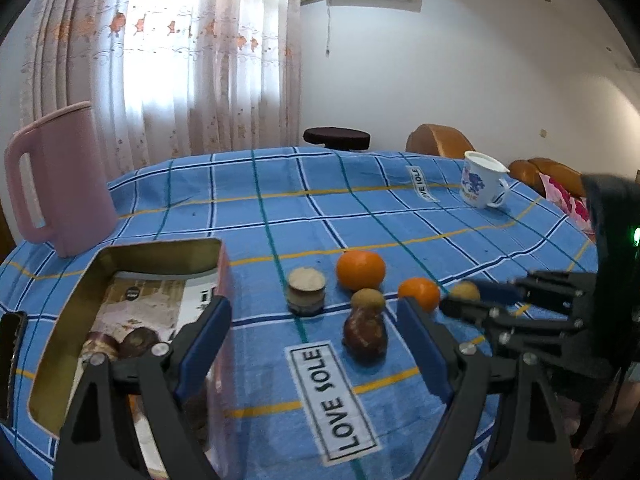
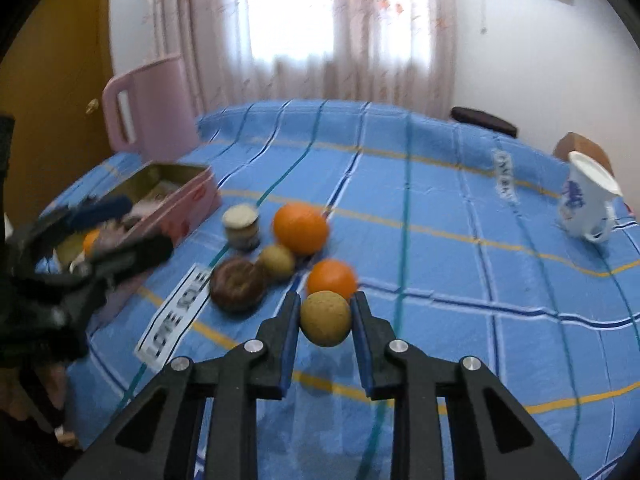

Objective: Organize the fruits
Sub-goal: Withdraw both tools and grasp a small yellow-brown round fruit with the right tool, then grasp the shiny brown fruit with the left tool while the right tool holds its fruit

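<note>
Right claw (image 2: pixel 326 320) low over the table (image 2: pixel 440 208), clamped on tan round fruit (image 2: pixel 326 323) just in front of small orange (image 2: pixel 331 279); left claw (image 1: pixel 316 344) spread wide, empty, beside open tin (image 1: pixel 64 344), brown fruit (image 1: pixel 365 334) between its fingers

You saw a pink pitcher (image 1: pixel 60 184) at the tabletop's (image 1: pixel 400 220) left edge, a white mug (image 1: pixel 482 180) far right, a small jar (image 1: pixel 307 291) mid-cloth.

2 oranges (image 2: pixel 300 229) (image 2: pixel 331 279), 2 tan fruits (image 2: pixel 326 318) (image 2: pixel 277 262), 1 brown fruit (image 2: pixel 237 289), 1 jar (image 2: pixel 241 227), 1 tin (image 2: pixel 176 196)
</note>
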Demonstrator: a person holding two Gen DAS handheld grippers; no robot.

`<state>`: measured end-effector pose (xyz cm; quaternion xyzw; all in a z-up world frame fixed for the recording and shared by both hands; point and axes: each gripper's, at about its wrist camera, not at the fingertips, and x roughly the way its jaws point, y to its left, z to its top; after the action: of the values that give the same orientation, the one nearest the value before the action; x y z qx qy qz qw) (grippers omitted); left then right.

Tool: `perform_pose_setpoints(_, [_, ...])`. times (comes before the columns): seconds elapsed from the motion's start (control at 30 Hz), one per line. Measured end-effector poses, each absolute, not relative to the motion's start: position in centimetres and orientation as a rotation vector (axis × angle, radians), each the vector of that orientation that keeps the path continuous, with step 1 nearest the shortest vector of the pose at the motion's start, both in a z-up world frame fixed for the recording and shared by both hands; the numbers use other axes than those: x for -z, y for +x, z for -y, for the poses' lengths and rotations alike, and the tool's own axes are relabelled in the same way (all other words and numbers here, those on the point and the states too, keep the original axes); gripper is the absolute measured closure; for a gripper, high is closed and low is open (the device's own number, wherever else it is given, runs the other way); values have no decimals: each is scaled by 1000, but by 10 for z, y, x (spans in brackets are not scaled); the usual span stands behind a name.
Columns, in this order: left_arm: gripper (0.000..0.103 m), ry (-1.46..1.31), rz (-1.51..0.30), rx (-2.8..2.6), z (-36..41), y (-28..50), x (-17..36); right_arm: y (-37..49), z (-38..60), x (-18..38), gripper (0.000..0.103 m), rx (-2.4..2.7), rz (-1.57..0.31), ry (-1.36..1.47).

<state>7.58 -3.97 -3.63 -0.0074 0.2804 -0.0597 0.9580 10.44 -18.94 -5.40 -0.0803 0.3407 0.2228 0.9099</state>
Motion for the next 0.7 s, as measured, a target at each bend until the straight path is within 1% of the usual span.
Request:
perform_pose_setpoints(0.17, [18,-5,-625,140,54,93,46,115,198,49,76,-383,-658,-139])
perform_pose_setpoints(0.23, [22,-9,-649,161,57,98,48,118,198,50,76,-370,-652,-136])
perform_pose_setpoints(0.27, [23,-9,-656,165,59,101,49,119,198,51,76,-366,-652,-132])
perform_pose_setpoints(0.3, [26,-3,-668,167,60,103,50,120,199,51,76,-364,-655,-124])
perform_pose_setpoints(0.33, [35,1,-679,171,61,106,52,120,199,50,76,-364,-651,-119])
perform_pose_setpoints(0.43, [44,-7,-742,194,63,115,59,121,200,50,76,-363,-647,-123])
perform_pose_setpoints(0.6, [45,16,-800,227,72,120,67,119,197,50,76,-370,-641,-140])
perform_pose_setpoints(0.67, [52,17,-817,240,74,122,69,119,197,50,76,-372,-642,-137])
perform_pose_setpoints(0.7, [61,16,-828,247,75,124,70,119,198,50,76,-375,-641,-134])
